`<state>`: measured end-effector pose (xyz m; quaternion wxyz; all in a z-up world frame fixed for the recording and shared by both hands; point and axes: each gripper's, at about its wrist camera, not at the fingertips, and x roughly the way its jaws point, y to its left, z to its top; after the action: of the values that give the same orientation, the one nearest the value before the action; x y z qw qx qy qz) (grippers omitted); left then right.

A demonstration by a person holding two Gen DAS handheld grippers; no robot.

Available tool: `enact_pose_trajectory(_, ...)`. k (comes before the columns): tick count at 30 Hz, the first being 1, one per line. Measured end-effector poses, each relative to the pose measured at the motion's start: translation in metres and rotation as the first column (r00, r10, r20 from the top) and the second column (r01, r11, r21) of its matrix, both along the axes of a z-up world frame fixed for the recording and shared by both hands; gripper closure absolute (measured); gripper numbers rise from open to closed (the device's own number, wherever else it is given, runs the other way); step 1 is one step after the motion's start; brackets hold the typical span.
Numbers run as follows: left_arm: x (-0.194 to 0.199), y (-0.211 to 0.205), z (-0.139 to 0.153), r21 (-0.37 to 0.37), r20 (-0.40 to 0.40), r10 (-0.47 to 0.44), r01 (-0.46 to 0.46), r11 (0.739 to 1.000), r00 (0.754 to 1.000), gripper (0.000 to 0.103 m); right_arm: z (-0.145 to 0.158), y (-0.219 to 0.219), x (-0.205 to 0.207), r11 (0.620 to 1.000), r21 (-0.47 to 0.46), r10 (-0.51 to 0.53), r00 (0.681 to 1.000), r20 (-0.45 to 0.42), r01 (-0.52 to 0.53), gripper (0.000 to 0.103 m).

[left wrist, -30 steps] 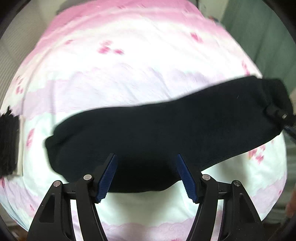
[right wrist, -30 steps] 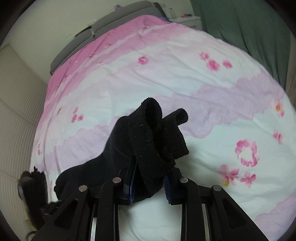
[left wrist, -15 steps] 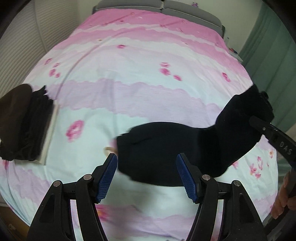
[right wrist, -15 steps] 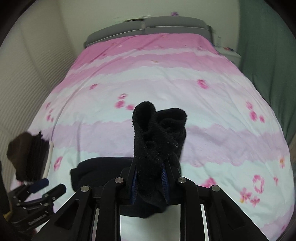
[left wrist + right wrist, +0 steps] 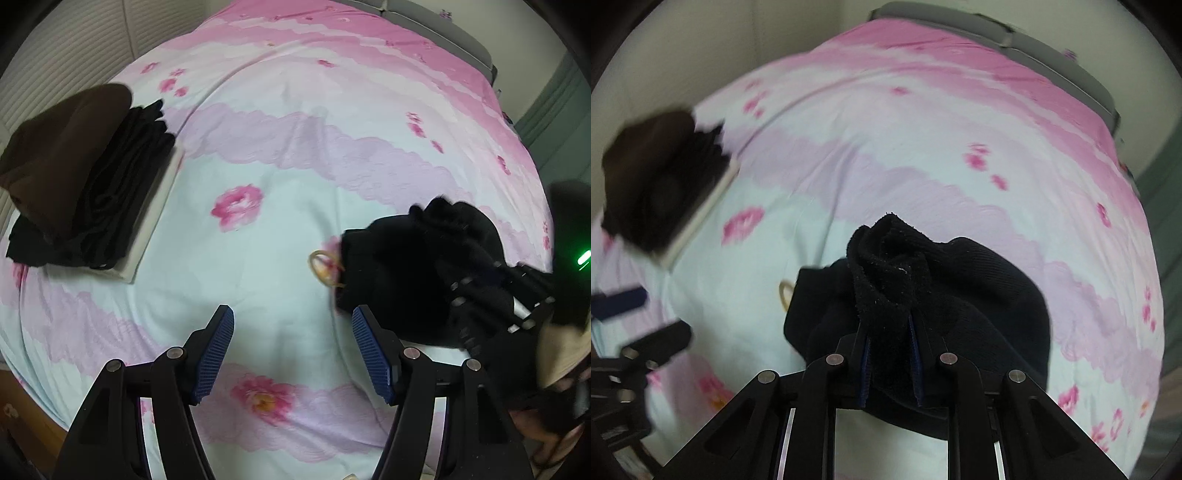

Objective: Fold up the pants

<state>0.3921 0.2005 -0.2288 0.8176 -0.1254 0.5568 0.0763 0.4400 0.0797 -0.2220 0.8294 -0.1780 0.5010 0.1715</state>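
The right gripper [image 5: 889, 354] is clamped on the black pants [image 5: 960, 295]; the left gripper [image 5: 291, 350] is spread wide, holding nothing; the cloth looks soft and floppy, best held at an edge.

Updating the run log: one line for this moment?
left tongs open, empty | right tongs shut on black pants | folded stack far left

Readable text: none is found in either view.
Bedsheet [image 5: 295, 177]: only a printed flower pattern is shown, no lettering.
Black pants [image 5: 960, 295]: no label or brand is seen.
Stack of folded clothes [image 5: 92, 192]: no tag can be read.
Green light [image 5: 583, 255]: a glow only, no sign or number is made out.
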Motion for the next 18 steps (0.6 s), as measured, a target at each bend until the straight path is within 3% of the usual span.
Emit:
enact_pose_trajectory(4, -0.004, 0.012, -0.002, -0.002, 0.002, 0.041, -0.041, 0.999, 0.999, 0.037, -0.027, 0.027, -0.009, 0.993, -0.093, 0.074, 0.997, -0.033, -0.076, 0.079)
enact_pose_trajectory(6, -0.004, 0.015, -0.001, 0.003, 0.006, 0.05, -0.05, 0.999, 0.999, 0.037, -0.033, 0.032, -0.012, 0.991, -0.086, 0.095, 0.994, -0.057, -0.099, 0.064)
enact_pose_trajectory(9, -0.006, 0.014, 0.005, 0.017, 0.019, 0.05, -0.05, 0.999, 0.999, 0.037, -0.034, 0.034, -0.019, 0.99, -0.023, 0.136, 0.988, -0.079, -0.138, 0.044)
enact_pose_trajectory(12, -0.009, 0.008, 0.013, 0.029, 0.042, 0.037, -0.038, 0.999, 0.998, 0.036, -0.021, 0.028, -0.03, 0.987, 0.038, 0.158, 0.985, -0.069, -0.156, 0.042)
enact_pose_trajectory(14, -0.009, 0.002, 0.017, 0.029, 0.054, 0.023, -0.024, 0.999, 0.998, 0.035, -0.003, 0.014, -0.041, 0.981, 0.131, 0.155, 0.985, -0.075, -0.145, 0.042)
enact_pose_trajectory(18, -0.006, -0.021, 0.025, 0.006, 0.091, -0.027, 0.027, 1.0, 0.995, 0.033, 0.025, -0.021, -0.067, 0.974, 0.198, 0.113, 0.994, -0.009, -0.109, 0.027)
